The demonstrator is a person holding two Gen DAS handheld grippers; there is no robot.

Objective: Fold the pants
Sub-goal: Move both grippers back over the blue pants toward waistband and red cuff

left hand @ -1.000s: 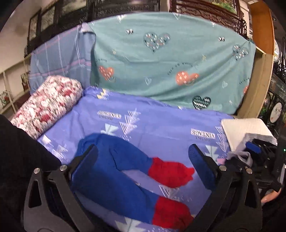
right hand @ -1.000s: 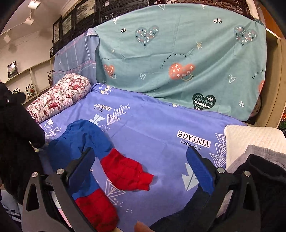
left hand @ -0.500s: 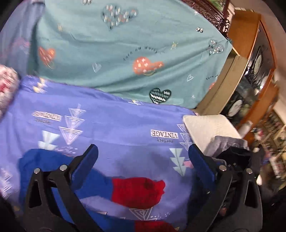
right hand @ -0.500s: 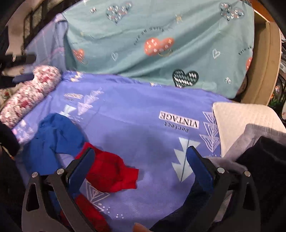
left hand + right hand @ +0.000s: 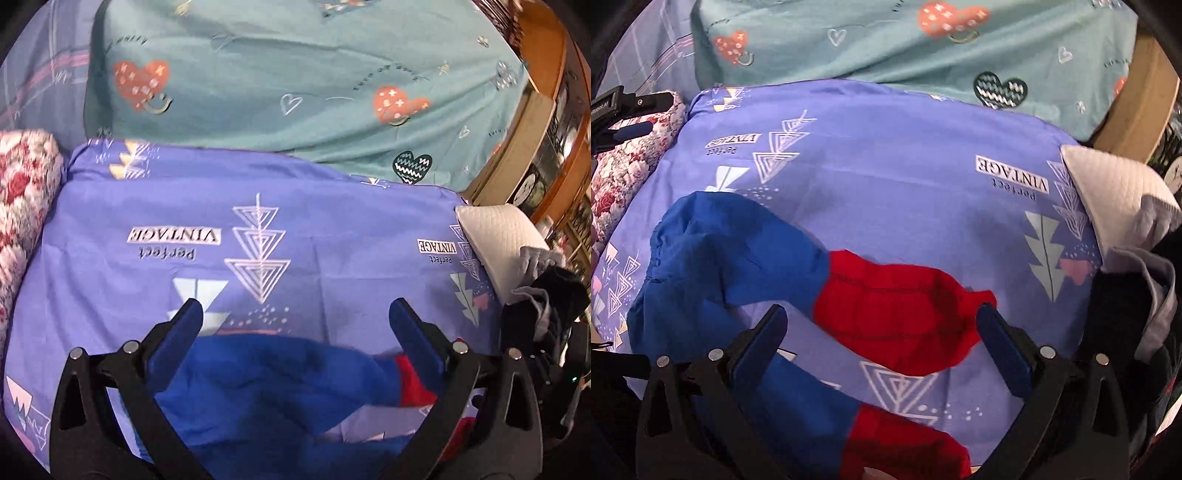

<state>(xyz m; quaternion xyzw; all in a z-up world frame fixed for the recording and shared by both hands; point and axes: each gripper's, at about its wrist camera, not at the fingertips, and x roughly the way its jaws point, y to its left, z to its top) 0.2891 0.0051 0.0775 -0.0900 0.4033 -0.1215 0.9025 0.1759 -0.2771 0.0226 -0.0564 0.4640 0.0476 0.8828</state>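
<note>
Small blue pants with red lower legs [image 5: 746, 254] lie rumpled on the purple printed bed sheet [image 5: 886, 147], legs spread apart and pointing right. My right gripper [image 5: 881, 332] hangs open above the upper red leg [image 5: 897, 317], touching nothing. In the left wrist view the blue waist part of the pants [image 5: 269, 387] fills the space under my left gripper [image 5: 295, 325], which is open wide and holds nothing. A red cuff [image 5: 413, 380] shows by its right finger.
A floral bolster [image 5: 22, 206] lies at the left edge of the bed. A teal heart-print sheet [image 5: 295, 74] covers the back. On the right sit a white pillow [image 5: 1115, 184] and a heap of grey and dark clothes [image 5: 1137, 288]. Wooden furniture [image 5: 535, 122] stands far right.
Both grippers have dropped lower and closer to the pants, tilting down toward the bed. The pants lie as before; both grippers stay open.
</note>
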